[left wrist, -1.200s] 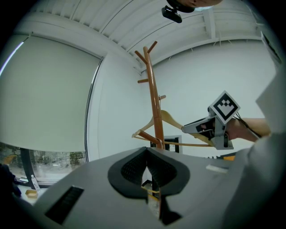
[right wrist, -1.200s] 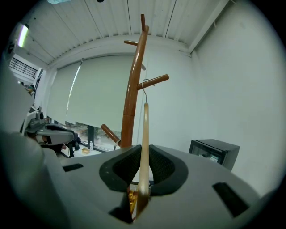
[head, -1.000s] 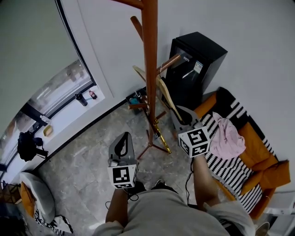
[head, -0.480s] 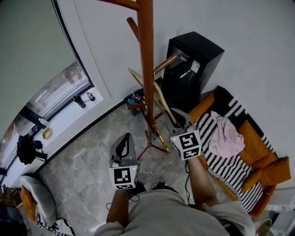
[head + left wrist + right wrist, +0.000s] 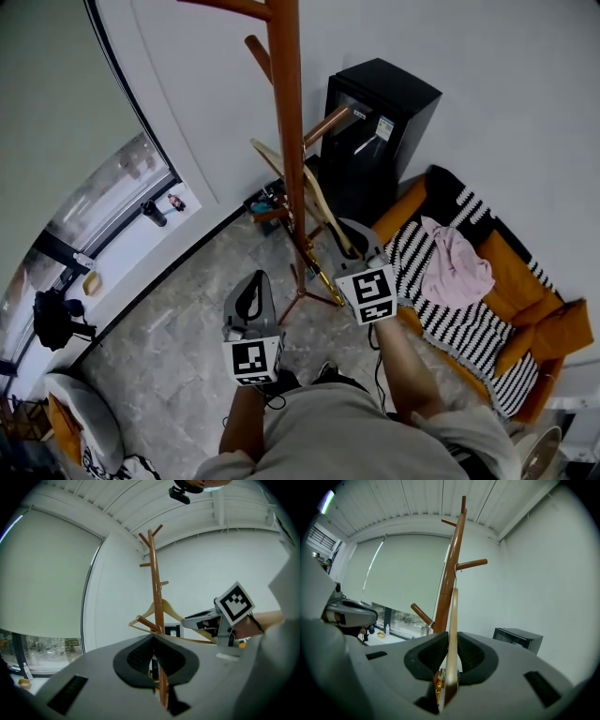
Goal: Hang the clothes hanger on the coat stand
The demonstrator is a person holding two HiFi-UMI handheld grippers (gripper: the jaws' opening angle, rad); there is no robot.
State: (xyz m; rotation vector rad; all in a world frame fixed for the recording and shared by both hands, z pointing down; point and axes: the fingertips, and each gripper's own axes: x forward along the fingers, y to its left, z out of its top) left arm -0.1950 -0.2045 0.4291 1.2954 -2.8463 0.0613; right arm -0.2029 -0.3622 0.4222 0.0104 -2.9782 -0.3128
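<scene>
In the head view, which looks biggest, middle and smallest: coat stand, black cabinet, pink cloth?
1. coat stand, longest
2. black cabinet
3. pink cloth, smallest
The stand's top is near the camera, which flatters it.

Bright, even daylight across my feeds, entering by the window (image 5: 120,187) at left, shadows soft and faint, head view sharp, both gripper views fisheye-bent, corners black, nearest foreground blurred.

head view downward, all share coat stand (image 5: 287,141)

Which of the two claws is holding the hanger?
The right claw, closed on the edge of the wooden hanger beside the coat stand; the left claw is shut on nothing.
</scene>
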